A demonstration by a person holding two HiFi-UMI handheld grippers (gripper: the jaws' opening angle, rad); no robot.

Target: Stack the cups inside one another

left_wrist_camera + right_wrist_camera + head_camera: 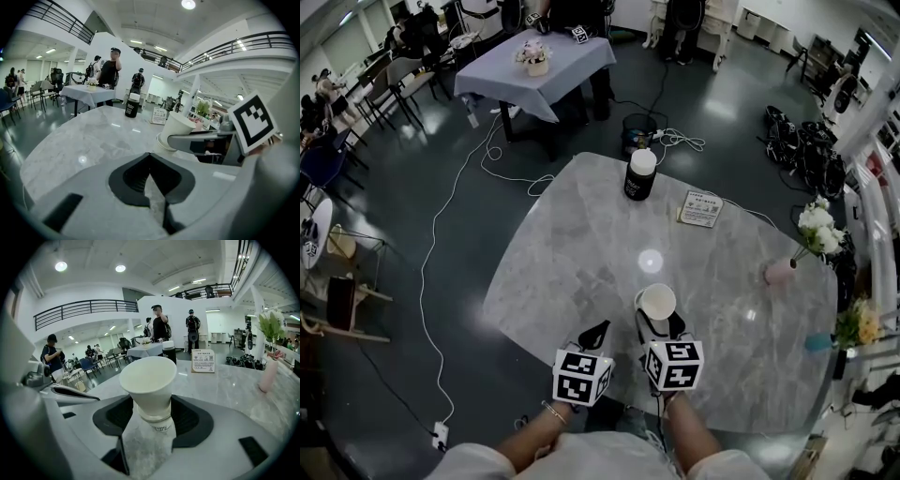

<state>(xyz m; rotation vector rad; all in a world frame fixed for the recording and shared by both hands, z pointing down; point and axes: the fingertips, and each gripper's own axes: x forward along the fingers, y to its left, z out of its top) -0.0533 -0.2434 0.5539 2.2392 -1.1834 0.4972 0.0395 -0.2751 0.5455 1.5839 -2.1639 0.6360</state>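
White nested cups (149, 376) are clamped, rims up, by the right gripper (150, 401); the shut, empty left gripper (150, 157) is held just leftward.

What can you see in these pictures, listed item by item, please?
paper cup: at least one, white, near table edge
bottle: one, black with white cap, far side of table
sign card: one, white, right of the bottle
vase: one, pink, holding white flowers, table's right edge
table: one, grey marble, under all these
cloth-covered table: one, grey, beyond, flowers on it
cables: white, on dark floor
left gripper: grey, jaws together, empty
right gripper: grey, jaws closed on the paper cup
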